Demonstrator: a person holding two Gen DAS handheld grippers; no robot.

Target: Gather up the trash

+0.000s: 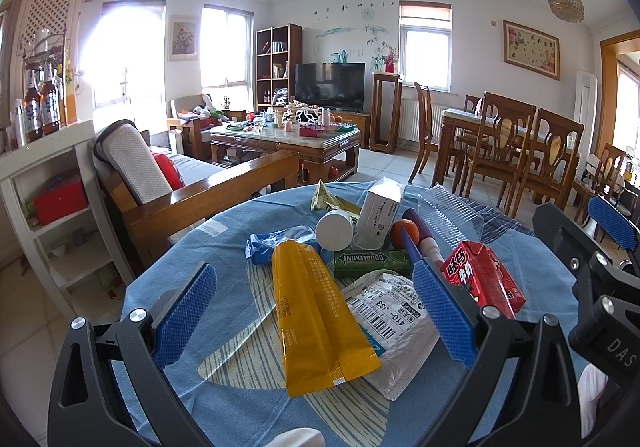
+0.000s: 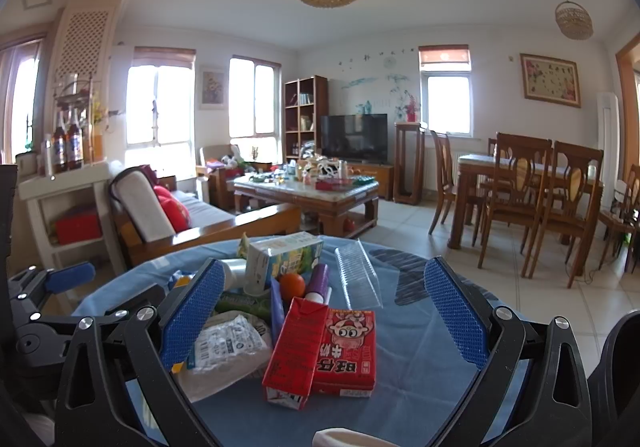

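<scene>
Trash lies on a round table with a blue cloth (image 1: 192,287). My left gripper (image 1: 316,311) is open above a yellow pouch (image 1: 320,319) and a clear mailer bag with a barcode label (image 1: 396,327). Beyond them lie a green gum pack (image 1: 372,263), a blue wrapper (image 1: 276,243), a white cup (image 1: 335,229), a white box (image 1: 378,211) and an orange (image 1: 404,233). My right gripper (image 2: 326,307) is open around a red milk carton (image 2: 320,351), which also shows in the left wrist view as the red carton (image 1: 486,279). A clear plastic tray (image 2: 356,275) lies behind it.
A wooden sofa arm (image 1: 216,199) runs just past the table's far left edge. A white shelf with bottles (image 1: 44,175) stands at the left. A dining table and chairs (image 1: 508,143) stand at the right. A cluttered coffee table (image 1: 284,139) is farther back.
</scene>
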